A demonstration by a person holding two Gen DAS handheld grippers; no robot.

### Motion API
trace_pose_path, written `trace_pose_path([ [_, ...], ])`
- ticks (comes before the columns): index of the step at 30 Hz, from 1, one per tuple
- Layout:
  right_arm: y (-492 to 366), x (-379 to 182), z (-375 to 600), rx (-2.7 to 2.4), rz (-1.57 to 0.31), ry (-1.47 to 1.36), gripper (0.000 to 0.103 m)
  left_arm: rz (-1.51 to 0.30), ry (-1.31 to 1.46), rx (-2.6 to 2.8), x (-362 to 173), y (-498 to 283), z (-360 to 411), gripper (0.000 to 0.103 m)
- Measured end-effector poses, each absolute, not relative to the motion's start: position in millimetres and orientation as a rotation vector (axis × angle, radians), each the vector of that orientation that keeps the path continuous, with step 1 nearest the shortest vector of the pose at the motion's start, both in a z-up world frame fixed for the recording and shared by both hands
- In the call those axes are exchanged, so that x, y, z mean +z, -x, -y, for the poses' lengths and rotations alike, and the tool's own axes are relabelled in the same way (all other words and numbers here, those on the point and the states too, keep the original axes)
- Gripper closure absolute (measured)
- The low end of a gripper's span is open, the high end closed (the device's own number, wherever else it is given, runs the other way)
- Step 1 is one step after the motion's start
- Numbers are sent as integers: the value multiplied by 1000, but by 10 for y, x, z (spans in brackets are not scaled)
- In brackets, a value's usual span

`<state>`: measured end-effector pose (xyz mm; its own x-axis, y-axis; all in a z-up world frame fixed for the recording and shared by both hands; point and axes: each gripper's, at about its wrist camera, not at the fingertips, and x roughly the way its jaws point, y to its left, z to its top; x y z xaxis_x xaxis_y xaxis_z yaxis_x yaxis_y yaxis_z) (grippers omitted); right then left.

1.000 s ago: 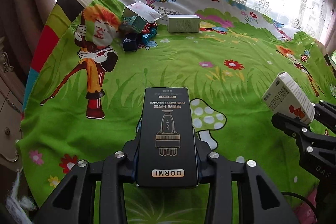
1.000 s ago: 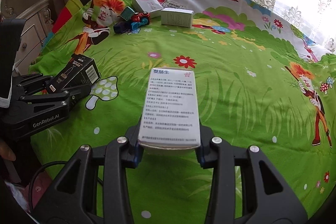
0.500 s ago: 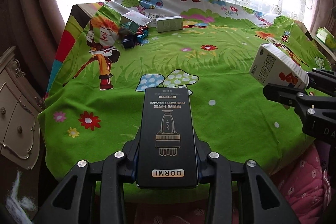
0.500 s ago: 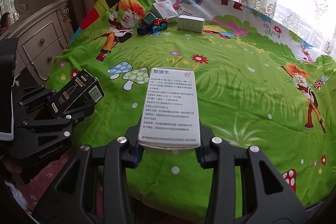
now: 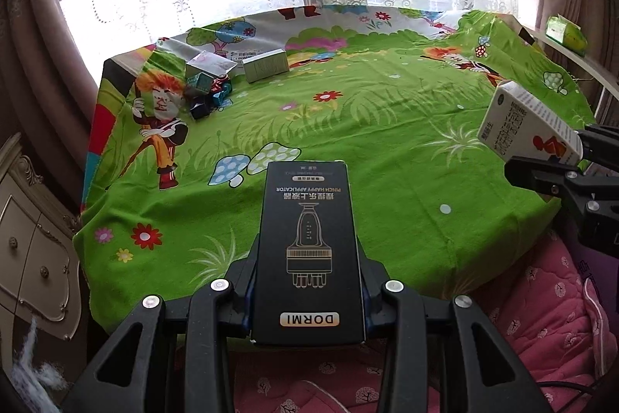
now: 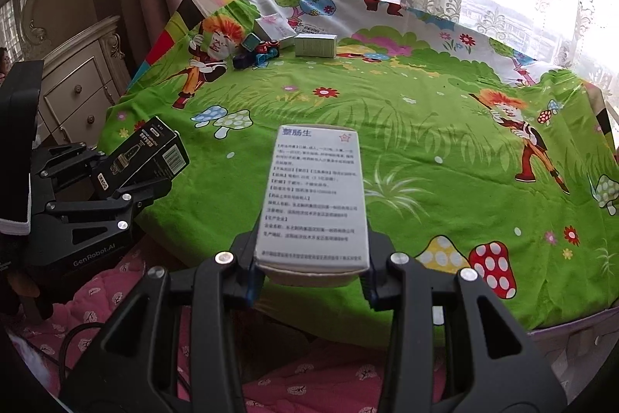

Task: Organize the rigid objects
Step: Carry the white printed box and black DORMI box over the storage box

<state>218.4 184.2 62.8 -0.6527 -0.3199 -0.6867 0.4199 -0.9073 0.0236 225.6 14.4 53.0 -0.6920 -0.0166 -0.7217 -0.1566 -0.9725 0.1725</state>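
You are holding a box in each hand above the near edge of the table. Your left gripper [image 5: 307, 297] is clamping the flat black cardboard box with the gold applicator drawing [image 5: 307, 246] by its long sides, and your right gripper [image 6: 311, 281] is gripping the tall white cardboard medicine box with blue print [image 6: 315, 196] the same way. Both boxes are sticking forward out of the jaws, clear of the bright green cartoon-printed tablecloth [image 5: 387, 126].

The other things are sitting in a cluster at about eleven o'clock in the left wrist view: a pale green rectangular carton [image 5: 266, 65], a white flat packet [image 5: 209, 62] and some small dark blue toy pieces [image 5: 211, 95]. That looks like the gathering spot, so you are probably carrying these two over there.

Keep both grips firm and level while you are travelling. Set each box down flat beside the carton, long edges parallel, one hand at a time. Watch that the protruding box ends are not knocking the toys.
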Motion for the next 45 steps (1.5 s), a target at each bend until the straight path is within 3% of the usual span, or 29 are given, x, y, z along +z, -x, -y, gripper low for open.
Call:
trace_pose_path([
  [28,-2674,756,-3174,-2783,-30,-1047,59,-629,982,2486,815,-2500,-1545,63],
  [45,-3100,607,-4245,-2987,184,-1176,59,-736,944,2192,744,-2722,-2571,63],
])
